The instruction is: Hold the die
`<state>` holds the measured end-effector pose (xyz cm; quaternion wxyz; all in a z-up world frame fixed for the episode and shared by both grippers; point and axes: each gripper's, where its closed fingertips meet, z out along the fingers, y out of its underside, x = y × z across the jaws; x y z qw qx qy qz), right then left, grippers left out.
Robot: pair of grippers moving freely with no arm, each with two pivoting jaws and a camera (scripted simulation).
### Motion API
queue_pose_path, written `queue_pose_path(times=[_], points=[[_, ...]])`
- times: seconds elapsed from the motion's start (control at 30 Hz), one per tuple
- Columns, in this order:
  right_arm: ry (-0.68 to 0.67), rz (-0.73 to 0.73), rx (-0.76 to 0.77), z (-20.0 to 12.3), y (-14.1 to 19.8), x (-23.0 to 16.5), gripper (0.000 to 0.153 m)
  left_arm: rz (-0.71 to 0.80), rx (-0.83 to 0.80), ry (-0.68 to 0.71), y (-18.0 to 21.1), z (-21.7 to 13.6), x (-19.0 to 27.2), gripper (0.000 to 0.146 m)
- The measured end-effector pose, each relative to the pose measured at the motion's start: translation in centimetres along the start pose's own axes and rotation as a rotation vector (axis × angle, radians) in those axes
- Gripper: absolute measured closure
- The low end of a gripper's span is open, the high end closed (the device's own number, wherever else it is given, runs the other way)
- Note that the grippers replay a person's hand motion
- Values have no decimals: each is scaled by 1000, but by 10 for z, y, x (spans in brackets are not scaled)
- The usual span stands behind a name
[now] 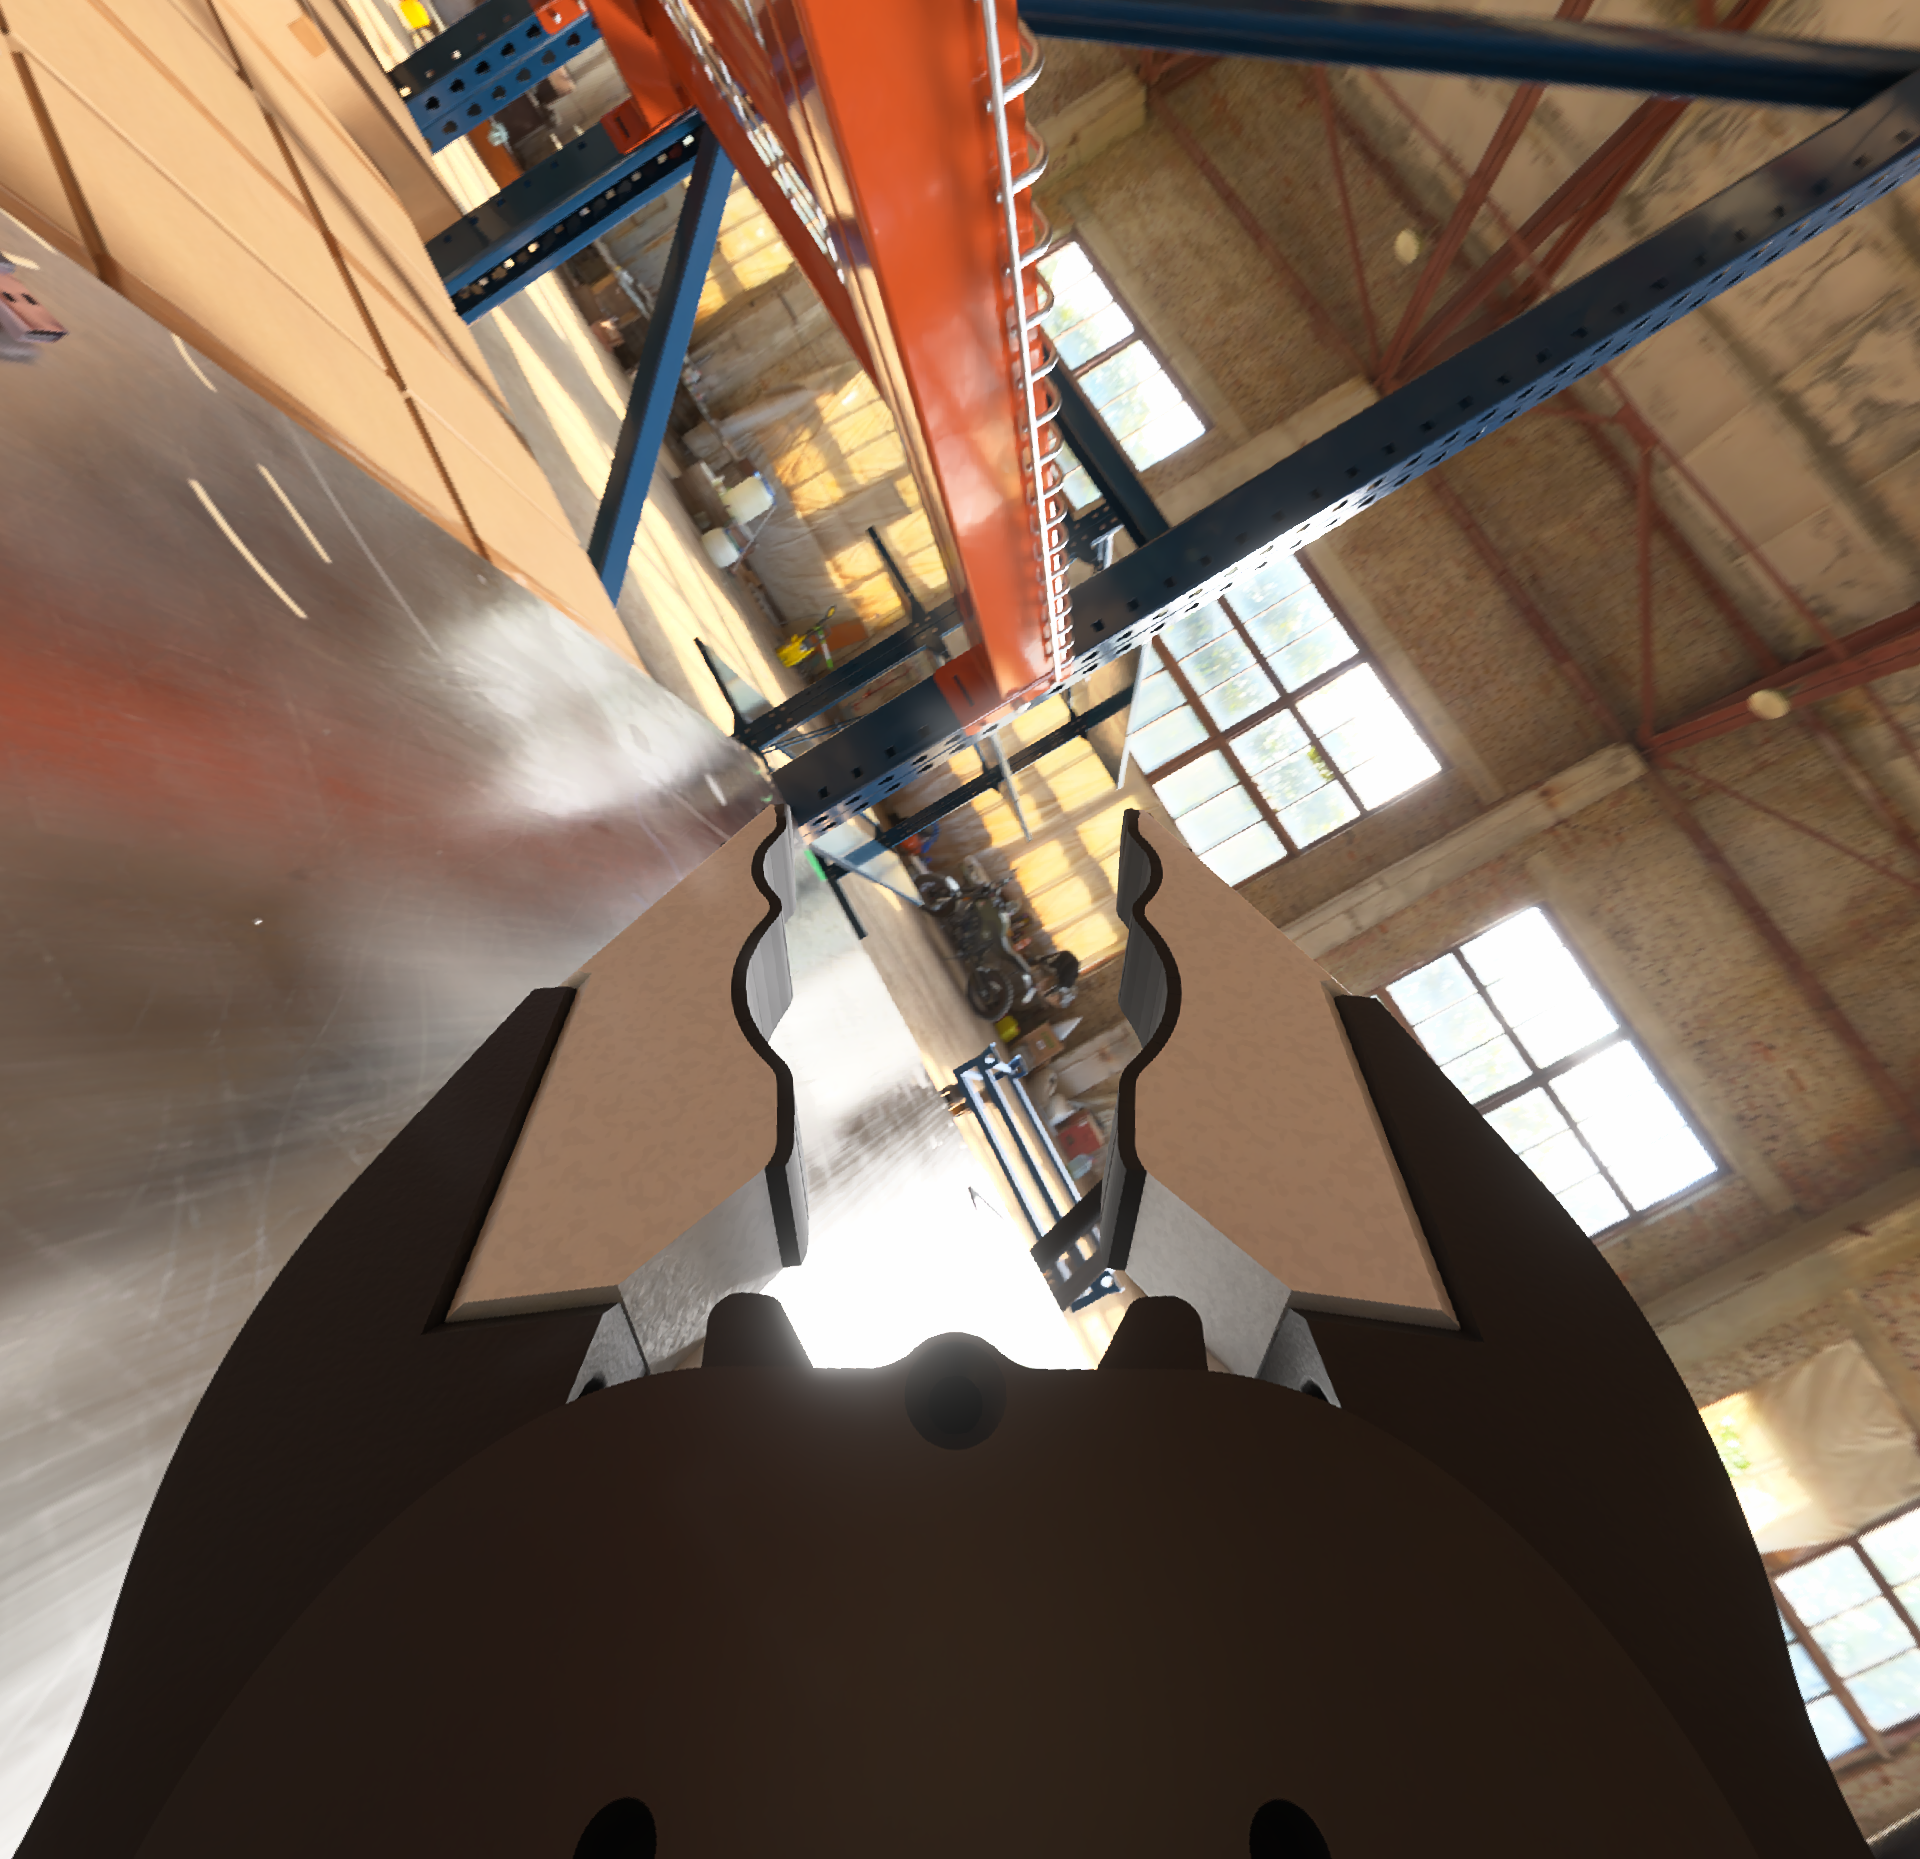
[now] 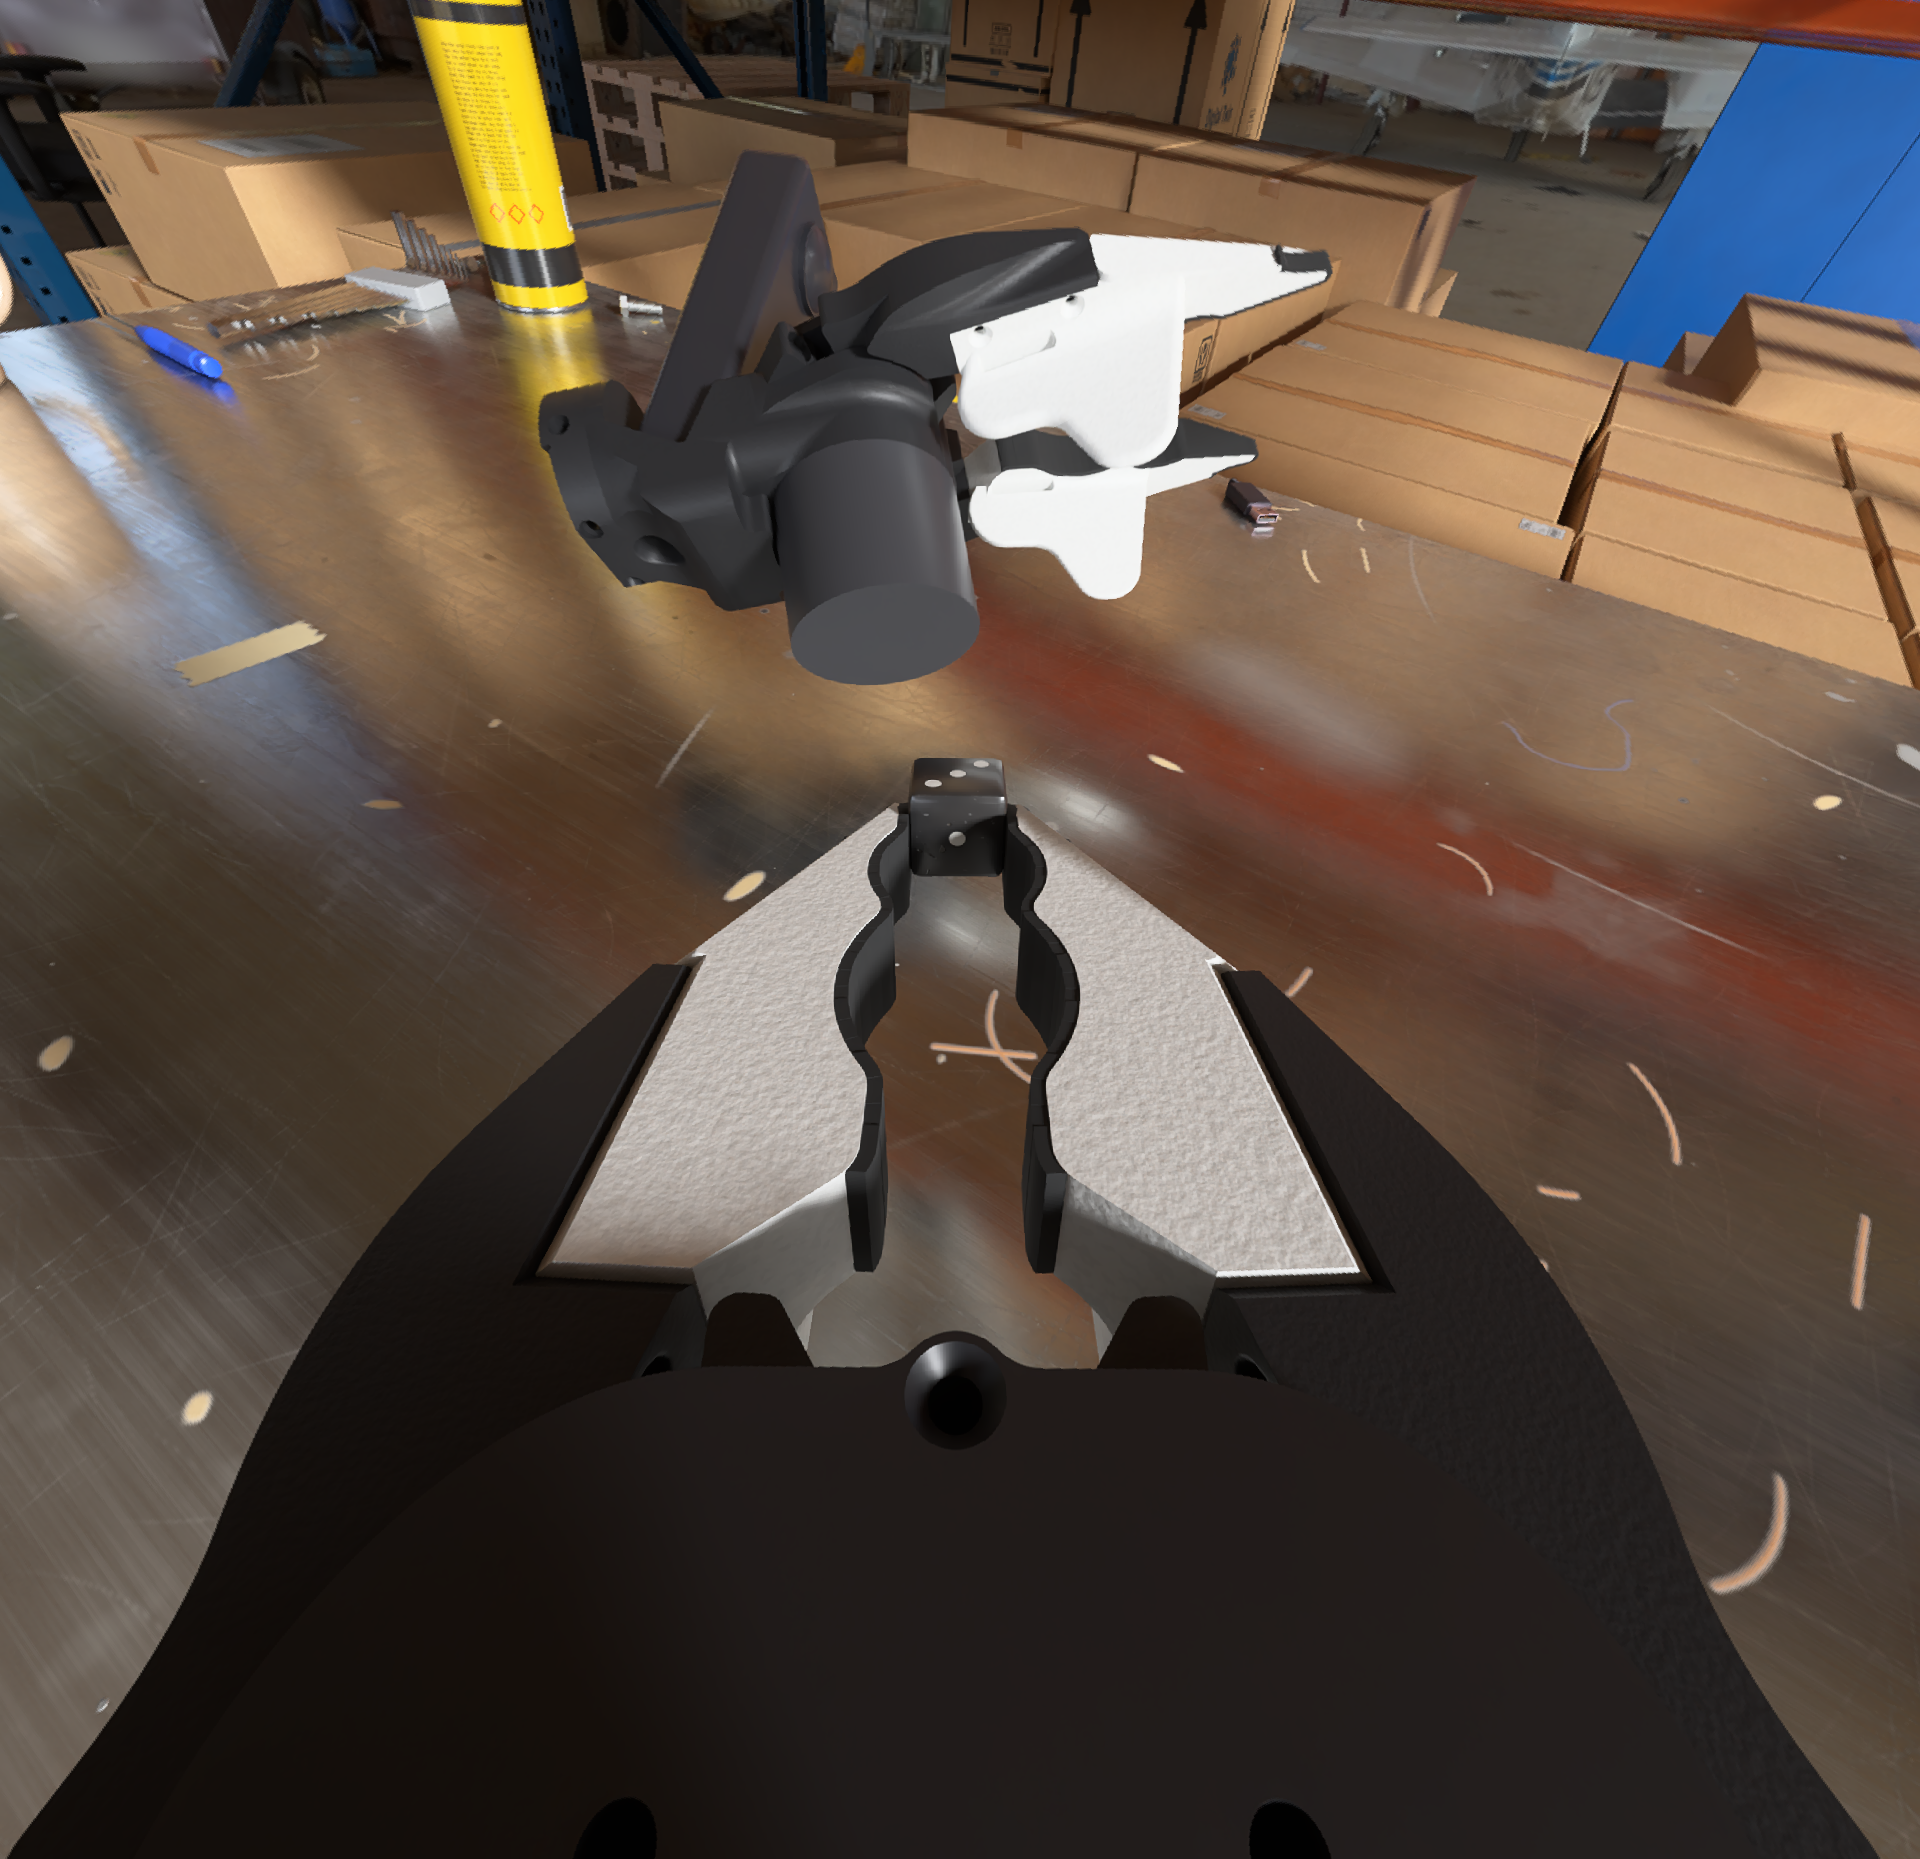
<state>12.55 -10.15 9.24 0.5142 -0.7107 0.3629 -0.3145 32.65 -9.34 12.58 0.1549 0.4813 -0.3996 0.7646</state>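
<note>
- die (image 2: 957, 817): black with pale pips, pinched between the fingertips of the right hand-held gripper (image 2: 957, 841), at the very tip of its jaws.
- whether the die rests on the metal surface (image 2: 416, 926) or sits just clear of it cannot be told from the right wrist view.
- left hand-held gripper (image 1: 954, 843): jaws spread, nothing between them; it is tilted on its side, pointing across the surface toward racking and windows. seen from the right wrist view it hangs above the surface, well apart from the die.
- step in hand, as judged: the grasp looks made; the hold itself is the work now.
- next move calls for: steady pinch pressure and no jolt. the grip is shallow, at the fingertips only, so a slip or twist out is the main risk.
- a small dark stick (image 2: 1250, 503) lies far off near the boxes; not involved.
</note>
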Motion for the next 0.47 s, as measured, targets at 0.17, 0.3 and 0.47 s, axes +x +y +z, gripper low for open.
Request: queue_pose_path(times=[0.17,0.3,0.47], points=[[-1,-6,-4,0,1,-1,136,172,-81,-163,13,-9,-14,78],[-5,-9,-10,2,1,-3,136,488,-160,-438,14,-13,-34,73],[-2,-29,-21,3,3,-4,136,803,-239,-658,9,-1,-42,64]])
